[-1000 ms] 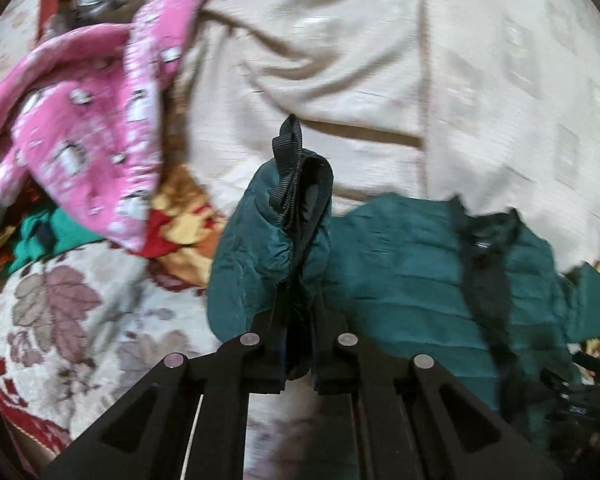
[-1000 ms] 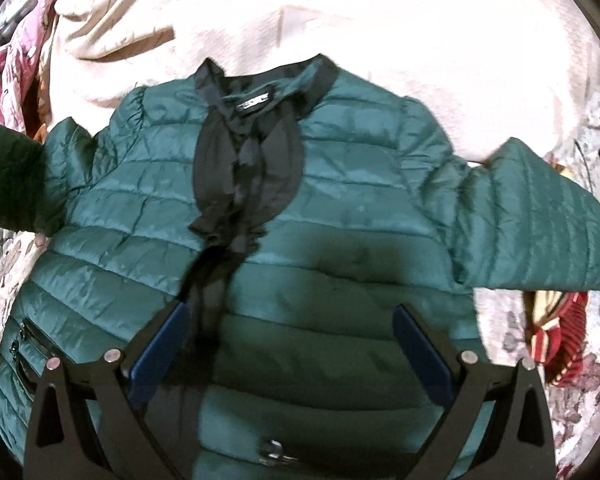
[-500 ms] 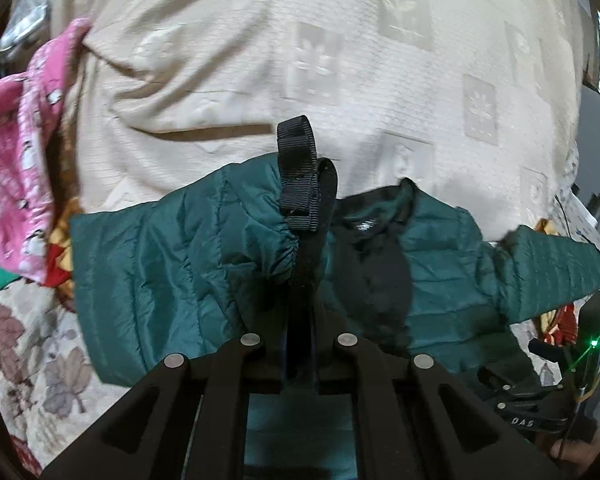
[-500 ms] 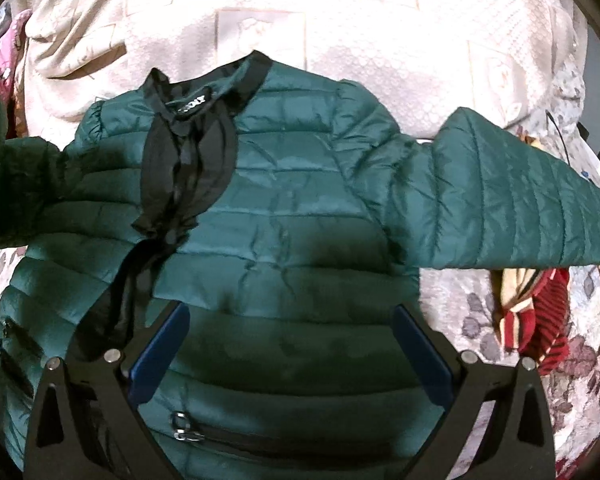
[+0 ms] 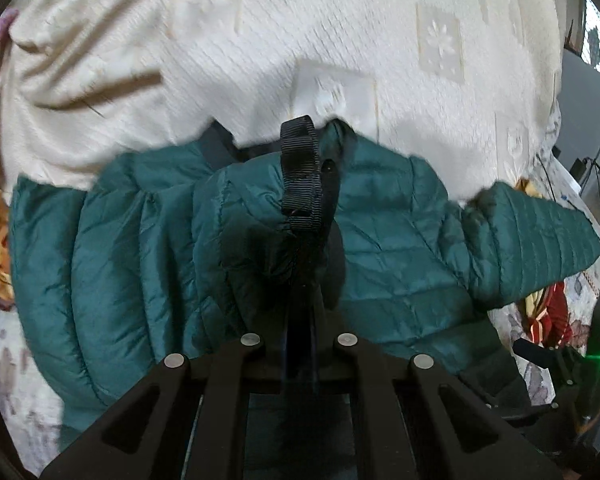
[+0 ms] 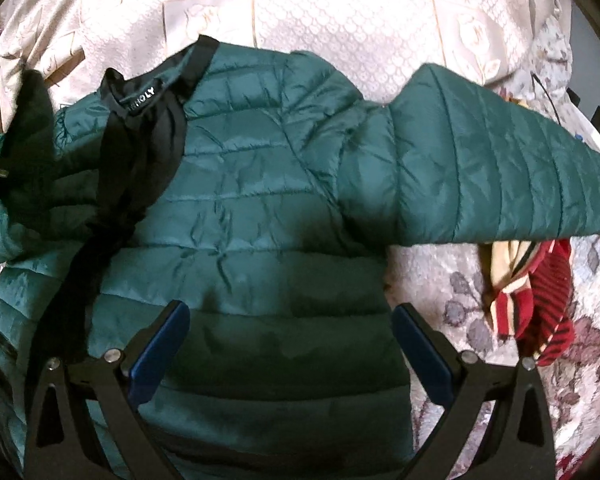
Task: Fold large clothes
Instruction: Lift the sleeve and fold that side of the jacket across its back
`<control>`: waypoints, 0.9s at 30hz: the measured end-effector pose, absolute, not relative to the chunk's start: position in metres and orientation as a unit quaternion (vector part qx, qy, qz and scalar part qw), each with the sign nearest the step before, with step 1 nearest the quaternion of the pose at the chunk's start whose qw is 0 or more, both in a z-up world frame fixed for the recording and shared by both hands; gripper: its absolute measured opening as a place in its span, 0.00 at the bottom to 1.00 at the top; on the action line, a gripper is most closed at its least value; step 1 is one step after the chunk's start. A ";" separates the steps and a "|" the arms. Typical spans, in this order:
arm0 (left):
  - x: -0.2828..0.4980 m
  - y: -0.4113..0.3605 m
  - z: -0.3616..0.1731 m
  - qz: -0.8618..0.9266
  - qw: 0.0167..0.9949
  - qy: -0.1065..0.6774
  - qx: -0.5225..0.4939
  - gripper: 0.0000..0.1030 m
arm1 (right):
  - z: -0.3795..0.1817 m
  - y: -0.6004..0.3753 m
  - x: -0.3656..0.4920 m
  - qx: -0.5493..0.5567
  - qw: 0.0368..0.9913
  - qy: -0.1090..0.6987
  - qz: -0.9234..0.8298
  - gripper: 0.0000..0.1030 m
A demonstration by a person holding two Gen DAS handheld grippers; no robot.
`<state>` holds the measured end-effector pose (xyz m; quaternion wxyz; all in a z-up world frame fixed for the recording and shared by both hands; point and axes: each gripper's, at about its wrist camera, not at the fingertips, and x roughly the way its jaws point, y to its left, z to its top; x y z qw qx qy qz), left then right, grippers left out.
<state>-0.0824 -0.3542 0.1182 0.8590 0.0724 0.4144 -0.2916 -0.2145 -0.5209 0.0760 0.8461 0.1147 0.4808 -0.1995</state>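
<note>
**Green jacket spread flat, left sleeve cuff pinched and lifted across the chest**

The quilted green jacket (image 6: 260, 208) lies front-up on a cream bedspread (image 6: 340, 12), its long axis running from the black collar (image 6: 156, 92) at the far end to the hem nearest the cameras. The collar points away, tilted slightly toward the left. One sleeve (image 6: 500, 168) stretches straight out sideways to the right, its cuff end beyond the frame edge.

The left gripper (image 5: 300, 320) has its 2 fingers drawn tight together on the other sleeve's cuff (image 5: 300, 184), whose black strap edge stands upright above the pinch. That sleeve is carried over the jacket's chest.

The right gripper (image 6: 292, 344) hovers above the lower body of the jacket with its 2 blue-padded fingers (image 6: 160, 344) spread wide, holding nothing. A red-and-cream striped cloth (image 6: 532, 292) lies beside the jacket under the outstretched sleeve, on a floral blanket (image 6: 480, 320).
</note>
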 end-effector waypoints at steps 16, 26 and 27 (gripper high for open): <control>-0.096 -0.302 0.141 -0.382 0.837 0.391 0.032 0.36 | 0.086 -0.517 -0.211 0.135 0.856 0.470 -0.166 1.00; -0.070 -0.198 0.139 -0.248 0.883 0.396 0.037 0.36 | 0.083 -0.482 -0.139 0.193 0.867 0.450 -0.093 0.99; -0.069 -0.192 0.137 -0.241 0.884 0.400 0.035 0.36 | 0.074 -0.480 -0.124 0.193 0.864 0.457 -0.085 0.98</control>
